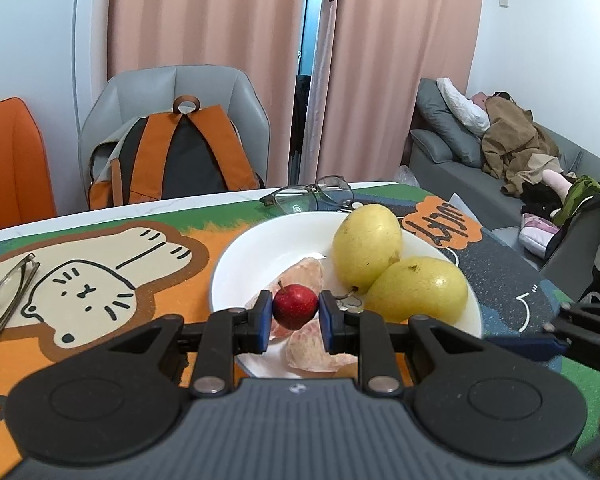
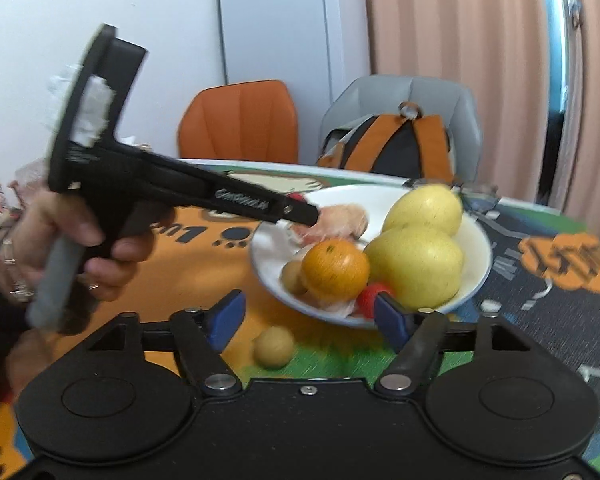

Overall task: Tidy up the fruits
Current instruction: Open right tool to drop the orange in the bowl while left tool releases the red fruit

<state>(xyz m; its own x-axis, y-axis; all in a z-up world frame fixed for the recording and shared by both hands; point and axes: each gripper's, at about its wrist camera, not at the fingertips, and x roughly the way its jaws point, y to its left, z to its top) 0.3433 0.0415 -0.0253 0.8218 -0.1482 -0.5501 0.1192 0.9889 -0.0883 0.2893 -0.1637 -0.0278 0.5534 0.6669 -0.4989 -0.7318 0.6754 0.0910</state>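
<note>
In the left wrist view my left gripper (image 1: 295,312) is shut on a small red fruit (image 1: 295,306), held just above the near side of a white plate (image 1: 236,248). The plate holds two yellow pears (image 1: 367,248), (image 1: 418,294) and pink pomelo segments (image 1: 312,350). My right gripper (image 2: 310,316) stands open at the plate's (image 2: 480,264) near rim, with nothing pressed between its blue pads. Just beyond it on the plate lie an orange (image 2: 335,268), another red fruit (image 2: 370,298) and a small tan fruit (image 2: 294,278). A second tan fruit (image 2: 274,346) lies on the mat in front of the plate.
A cartoon cat mat (image 1: 100,280) covers the table. One pair of glasses (image 1: 312,196) lies behind the plate and another pair (image 1: 4,296) at the left. A grey chair with an orange backpack (image 1: 176,152) and an orange chair (image 1: 8,160) stand behind the table. A sofa (image 1: 460,168) stands at the right.
</note>
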